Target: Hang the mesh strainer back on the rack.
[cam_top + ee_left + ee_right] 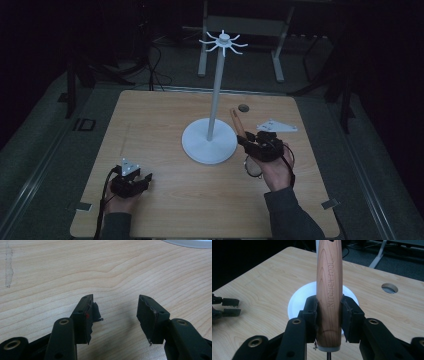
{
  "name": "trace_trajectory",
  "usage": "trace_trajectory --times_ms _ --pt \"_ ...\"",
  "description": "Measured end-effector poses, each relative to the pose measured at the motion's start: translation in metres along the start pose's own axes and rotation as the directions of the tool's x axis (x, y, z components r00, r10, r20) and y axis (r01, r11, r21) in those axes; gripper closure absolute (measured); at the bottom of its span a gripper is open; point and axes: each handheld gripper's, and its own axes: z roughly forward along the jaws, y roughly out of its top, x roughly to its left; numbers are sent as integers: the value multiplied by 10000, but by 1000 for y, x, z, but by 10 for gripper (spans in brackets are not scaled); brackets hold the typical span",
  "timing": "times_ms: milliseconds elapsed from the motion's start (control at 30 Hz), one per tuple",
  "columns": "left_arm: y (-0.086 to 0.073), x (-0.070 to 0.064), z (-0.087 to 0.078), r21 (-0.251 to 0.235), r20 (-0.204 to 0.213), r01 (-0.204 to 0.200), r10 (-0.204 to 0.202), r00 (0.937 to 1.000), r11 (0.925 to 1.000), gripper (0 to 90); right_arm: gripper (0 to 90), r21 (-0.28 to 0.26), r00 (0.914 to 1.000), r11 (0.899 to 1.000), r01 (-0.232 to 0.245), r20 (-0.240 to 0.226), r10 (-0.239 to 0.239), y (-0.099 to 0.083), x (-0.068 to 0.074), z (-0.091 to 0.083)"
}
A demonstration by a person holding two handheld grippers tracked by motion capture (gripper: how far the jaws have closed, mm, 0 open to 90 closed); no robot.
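one wooden table (165, 120) carries everything here, pale and bare over most of its top. on it stands one white stand (209, 141): a round flat base, a thin upright pole, and a ring of short hooks at the top.

the right gripper (328, 315) sits just beside that base, on its right, and its jaws are closed snugly on one kitchen tool (329, 287), pinching the wooden handle low down, near the pale collar at its end. the handle rises straight up between the jaws in the right gripper view, with lettering stamped along it. in the high view a roundish part hangs below the hand; it may be a wire or mesh head, but the dim picture won't settle it.

the handle looks stiff, smooth and fairly light, a rounded varnished wood that could twist or slip in a pinch. a hold across its thick lower part, as now, seems the surest. a notch at its top edge may be a hanging hole.

the left gripper (116, 312) rests low over the table's near left part, well apart from the stand, jaws spread wide with nothing between them.
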Motion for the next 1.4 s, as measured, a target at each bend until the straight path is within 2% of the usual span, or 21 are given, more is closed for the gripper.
trace_trajectory --times_ms 767,1400 --pt "0 0 0 -4 4 28 -28 10000 10000 479 678 -600 9999 9981 -131 46 134 9 -3 -1" --pt "0 1 -1 -7 -20 -24 24 10000 10000 479 678 -1133 10000 9935 -54 74 63 22 -3 -5"
